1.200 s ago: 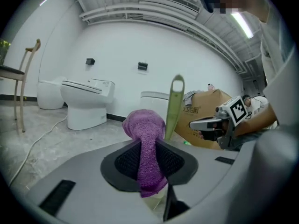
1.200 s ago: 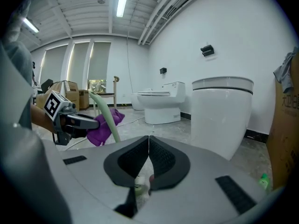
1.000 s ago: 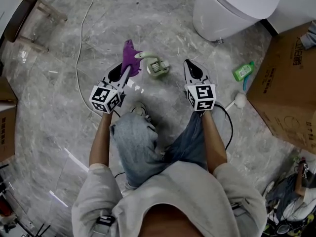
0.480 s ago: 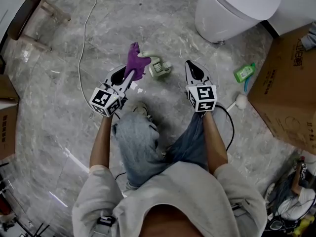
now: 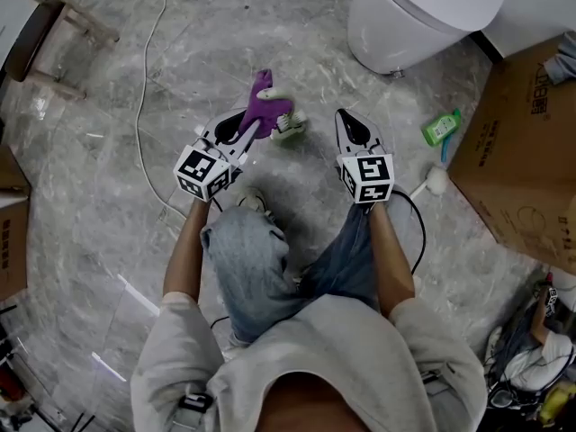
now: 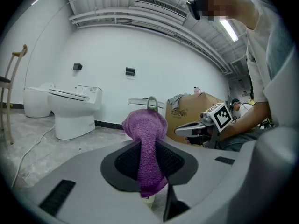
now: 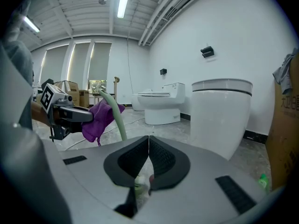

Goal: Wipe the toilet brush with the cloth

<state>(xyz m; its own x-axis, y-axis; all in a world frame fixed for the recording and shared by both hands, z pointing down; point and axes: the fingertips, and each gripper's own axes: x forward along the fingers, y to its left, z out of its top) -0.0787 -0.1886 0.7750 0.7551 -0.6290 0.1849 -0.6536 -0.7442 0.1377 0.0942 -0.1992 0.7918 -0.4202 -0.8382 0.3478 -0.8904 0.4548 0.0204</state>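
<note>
Left gripper (image 5: 245,126) clamped on fuzzy purple cloth (image 6: 145,134) — pressed against the brush's (image 7: 117,118) curved pale-green handle. Brush stands in its holder (image 5: 290,126) on marble floor (image 5: 108,178). Right gripper (image 7: 148,143) — jaws together, empty.

1. At the top right of your head view stands a white toilet (image 5: 423,16).
2. A cardboard box (image 5: 522,160) fills the right edge, and a green bottle (image 5: 442,130) lies just beside it on the grey marble floor (image 5: 90,241).
3. A white cable (image 5: 139,115) runs down the left side.
</note>
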